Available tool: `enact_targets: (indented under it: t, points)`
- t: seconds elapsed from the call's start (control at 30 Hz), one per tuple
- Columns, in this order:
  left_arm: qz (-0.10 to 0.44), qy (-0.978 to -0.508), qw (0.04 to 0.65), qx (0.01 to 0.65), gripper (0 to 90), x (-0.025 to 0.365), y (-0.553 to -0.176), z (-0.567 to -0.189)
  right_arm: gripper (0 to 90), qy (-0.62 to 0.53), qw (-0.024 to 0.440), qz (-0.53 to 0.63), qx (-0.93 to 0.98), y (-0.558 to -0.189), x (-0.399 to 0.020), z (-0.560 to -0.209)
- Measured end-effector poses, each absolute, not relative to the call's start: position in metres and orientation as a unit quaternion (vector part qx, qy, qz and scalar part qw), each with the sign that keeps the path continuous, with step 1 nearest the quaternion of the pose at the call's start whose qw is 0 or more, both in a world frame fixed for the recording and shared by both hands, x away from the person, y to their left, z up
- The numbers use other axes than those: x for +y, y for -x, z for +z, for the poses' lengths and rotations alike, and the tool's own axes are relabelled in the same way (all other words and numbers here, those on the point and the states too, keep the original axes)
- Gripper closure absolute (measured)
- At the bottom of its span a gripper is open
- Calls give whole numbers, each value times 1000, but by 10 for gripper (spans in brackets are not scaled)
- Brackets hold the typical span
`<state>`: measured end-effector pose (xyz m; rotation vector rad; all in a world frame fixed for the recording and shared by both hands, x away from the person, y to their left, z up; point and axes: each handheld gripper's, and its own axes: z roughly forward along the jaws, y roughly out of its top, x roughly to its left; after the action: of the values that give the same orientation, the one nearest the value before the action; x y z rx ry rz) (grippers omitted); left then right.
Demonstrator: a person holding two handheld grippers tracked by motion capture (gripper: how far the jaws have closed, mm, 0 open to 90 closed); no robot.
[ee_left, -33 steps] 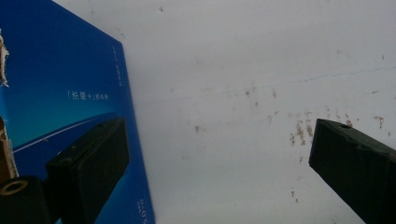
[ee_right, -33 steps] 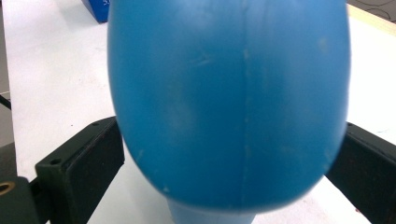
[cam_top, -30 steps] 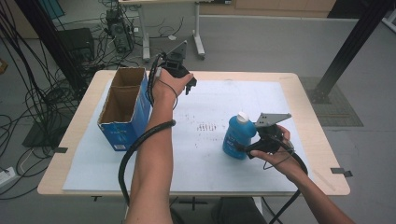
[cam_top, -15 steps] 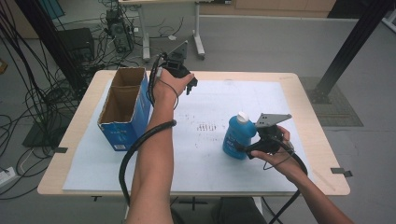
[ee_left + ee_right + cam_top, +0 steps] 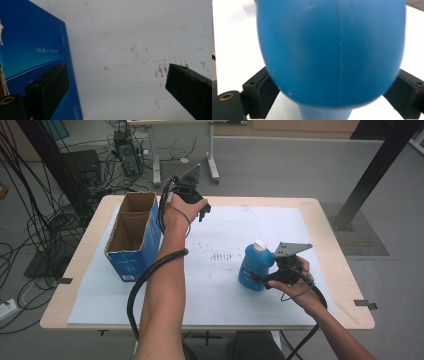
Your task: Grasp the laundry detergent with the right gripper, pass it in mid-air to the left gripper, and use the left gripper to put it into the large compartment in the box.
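A blue bottle [image 5: 254,265] with a white cap [image 5: 259,244] stands upright on the white sheet, right of centre. My right gripper [image 5: 263,280] is at its right side, jaws pressed against both flanks of the bottle [image 5: 332,50], which fills the space between them [image 5: 332,92]. My left gripper [image 5: 204,212] hovers open over the far part of the table, just right of an open blue cardboard box [image 5: 135,262]. In the left gripper view the jaws [image 5: 116,75] stand wide apart with nothing between them, the box wall [image 5: 32,45] beside the left jaw.
A white sheet [image 5: 225,230] with faint brown speckles covers most of the wooden table [image 5: 330,215]. Cables [image 5: 35,230] lie on the floor at the left. Another desk's legs [image 5: 212,160] stand beyond the far edge, and a black post [image 5: 375,170] at the right.
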<state>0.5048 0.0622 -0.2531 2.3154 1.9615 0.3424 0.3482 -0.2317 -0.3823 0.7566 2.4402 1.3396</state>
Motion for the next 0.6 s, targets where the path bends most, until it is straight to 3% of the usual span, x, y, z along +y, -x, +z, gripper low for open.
enact_targets:
  t: [0.6]
  points:
    - [111,-757,42,642,57,64,-504,-256,310,-244,130,462,843,-349,-224,-389]
